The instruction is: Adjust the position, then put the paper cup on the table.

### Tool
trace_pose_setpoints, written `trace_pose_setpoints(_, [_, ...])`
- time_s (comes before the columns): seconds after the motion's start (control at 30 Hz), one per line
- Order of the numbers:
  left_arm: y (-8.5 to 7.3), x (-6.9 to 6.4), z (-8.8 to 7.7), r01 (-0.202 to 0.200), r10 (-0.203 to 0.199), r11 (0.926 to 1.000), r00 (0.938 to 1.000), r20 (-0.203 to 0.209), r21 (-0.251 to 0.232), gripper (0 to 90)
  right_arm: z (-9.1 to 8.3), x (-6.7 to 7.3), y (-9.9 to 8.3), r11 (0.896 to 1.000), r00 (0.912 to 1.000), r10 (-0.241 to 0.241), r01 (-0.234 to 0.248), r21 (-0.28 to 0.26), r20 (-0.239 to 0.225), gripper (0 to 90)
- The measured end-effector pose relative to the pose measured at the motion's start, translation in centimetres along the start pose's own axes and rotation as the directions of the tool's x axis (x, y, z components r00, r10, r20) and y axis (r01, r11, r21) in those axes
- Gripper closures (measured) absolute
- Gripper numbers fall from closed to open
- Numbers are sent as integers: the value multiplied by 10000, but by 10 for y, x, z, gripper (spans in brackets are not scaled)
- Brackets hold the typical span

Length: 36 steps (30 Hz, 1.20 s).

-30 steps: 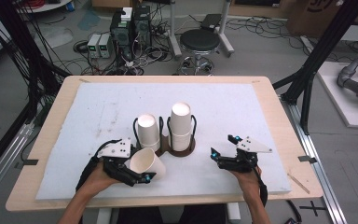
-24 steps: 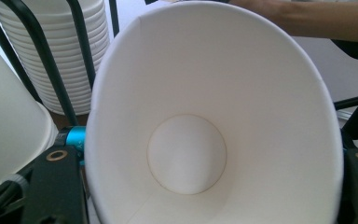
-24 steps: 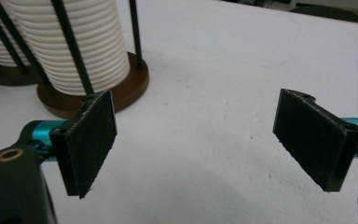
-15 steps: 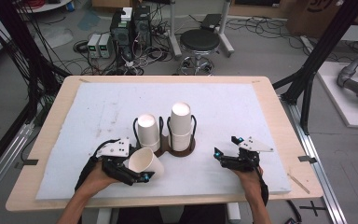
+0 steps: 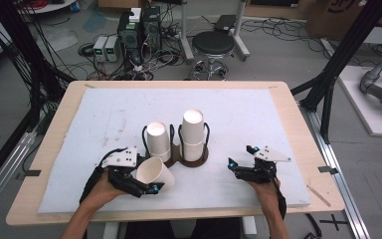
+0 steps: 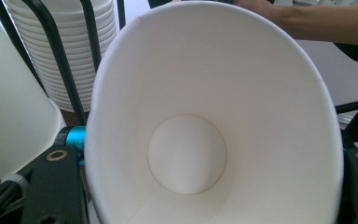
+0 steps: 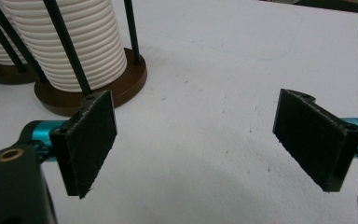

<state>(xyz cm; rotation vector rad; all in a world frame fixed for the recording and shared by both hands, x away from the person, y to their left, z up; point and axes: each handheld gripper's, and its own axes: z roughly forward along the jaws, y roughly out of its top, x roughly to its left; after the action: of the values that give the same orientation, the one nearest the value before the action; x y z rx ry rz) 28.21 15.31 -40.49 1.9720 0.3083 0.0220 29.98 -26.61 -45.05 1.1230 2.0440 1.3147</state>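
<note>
Setting: a robotics or electronics lab, not a home. Wooden worktop [image 5: 298, 124] with white foam sheet [image 5: 238, 119], framed by black metal struts [image 5: 345, 55]. Bare concrete floor behind carries tangled cables [image 5: 288, 35], stacked electronics boxes [image 5: 139, 30], a round stool [image 5: 214, 45]; grey robot arm [image 5: 380, 89] rests at right.

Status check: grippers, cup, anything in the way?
Left gripper shut on loose white paper cup, tilted. Right gripper open, empty. Two white cup stacks in black wire holder just beyond.
</note>
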Motion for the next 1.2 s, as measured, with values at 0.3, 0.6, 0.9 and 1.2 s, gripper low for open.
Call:
trace_pose_setpoints(0.3, [0, 0, 0, 16, -16, 10000, 10000, -35, -41, 293, 0, 0, 0, 10000, 10000, -48, 48, -16, 0, 139])
trace_pose_setpoints(0.6, [1, 0, 0, -61, 62, 10000, 10000, -69, 76, 293, 0, 0, 0, 10000, 10000, 0, 0, 1, -24, 139])
trace_pose_setpoints(0.9, [12, -2, 5, -263, 275, 9983, 9994, -215, 514, 293, 0, -1, 0, 10000, 10000, 19, -19, 20, 36, 139])
trace_pose_setpoints(1.2, [18, -3, 17, -399, 443, 9887, 9987, -270, 1443, 293, 1, 0, 0, 9999, 10000, 76, -76, 145, 60, 141])
